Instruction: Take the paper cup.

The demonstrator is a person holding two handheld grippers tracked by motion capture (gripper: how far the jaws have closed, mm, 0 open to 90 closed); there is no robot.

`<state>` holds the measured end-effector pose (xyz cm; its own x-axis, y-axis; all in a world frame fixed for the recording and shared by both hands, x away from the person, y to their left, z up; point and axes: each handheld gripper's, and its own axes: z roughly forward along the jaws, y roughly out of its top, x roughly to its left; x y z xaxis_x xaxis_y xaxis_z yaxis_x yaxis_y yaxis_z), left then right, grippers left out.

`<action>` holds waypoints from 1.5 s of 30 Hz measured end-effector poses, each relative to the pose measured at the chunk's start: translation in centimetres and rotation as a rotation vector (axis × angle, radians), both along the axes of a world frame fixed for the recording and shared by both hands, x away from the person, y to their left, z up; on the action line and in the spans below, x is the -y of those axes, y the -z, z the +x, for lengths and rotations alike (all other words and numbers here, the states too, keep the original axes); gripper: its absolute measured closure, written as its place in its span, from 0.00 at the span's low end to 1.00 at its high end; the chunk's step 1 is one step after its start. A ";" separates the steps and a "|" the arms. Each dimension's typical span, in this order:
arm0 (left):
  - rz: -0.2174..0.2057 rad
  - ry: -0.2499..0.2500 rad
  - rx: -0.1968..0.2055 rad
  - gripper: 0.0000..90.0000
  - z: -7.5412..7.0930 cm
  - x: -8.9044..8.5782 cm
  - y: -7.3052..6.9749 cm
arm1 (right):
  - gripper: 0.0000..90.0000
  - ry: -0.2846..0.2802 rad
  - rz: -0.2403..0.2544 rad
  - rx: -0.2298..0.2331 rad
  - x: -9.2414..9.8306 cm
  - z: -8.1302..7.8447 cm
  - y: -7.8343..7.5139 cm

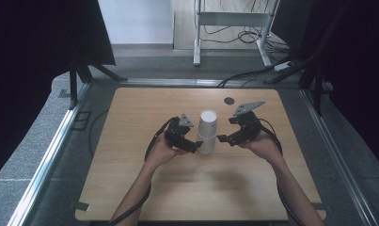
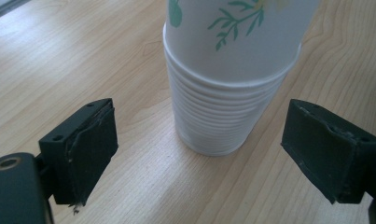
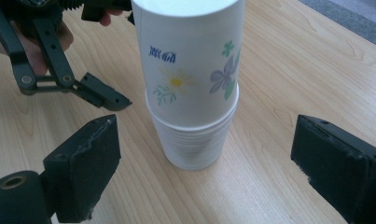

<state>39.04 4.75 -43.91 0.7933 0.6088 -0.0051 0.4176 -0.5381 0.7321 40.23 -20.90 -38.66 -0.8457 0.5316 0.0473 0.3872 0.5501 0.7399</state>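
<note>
The wooden table (image 1: 130,188) carries one stack of paper cups (image 1: 207,132), standing upside down near its middle, a little toward the far edge, with the closed white bottom of the top cup facing up. The left gripper (image 1: 197,144) is just beside the lower part of the stack on one side and the right gripper (image 1: 223,139) just beside it on the other; both have their jaws spread wide with nothing between the pads, and the stack stands apart from them in each gripper view. I judge the stack to be light and easy to tip, because it is tall over a narrow base. The paper walls are thin, so a hard squeeze could dent them, and the smooth coated surface may slip. The rolled rims (image 2: 213,112), packed close together near the table, look like the stiffest place, so I would hold the stack there with one gripper and take the top cup (image 3: 190,60) around its middle with the other to pull it off. The top cup has printed flowers, yellow and purple, with green leaves, and a short blue writing (image 3: 162,56), which appears upside down and is too blurred for me to read.
</note>
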 end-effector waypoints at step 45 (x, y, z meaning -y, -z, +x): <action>-0.033 0.051 0.037 0.24 0.7 2.4 0.7 | 0.23 -0.102 -0.177 -0.031 -5.6 3.2 -3.7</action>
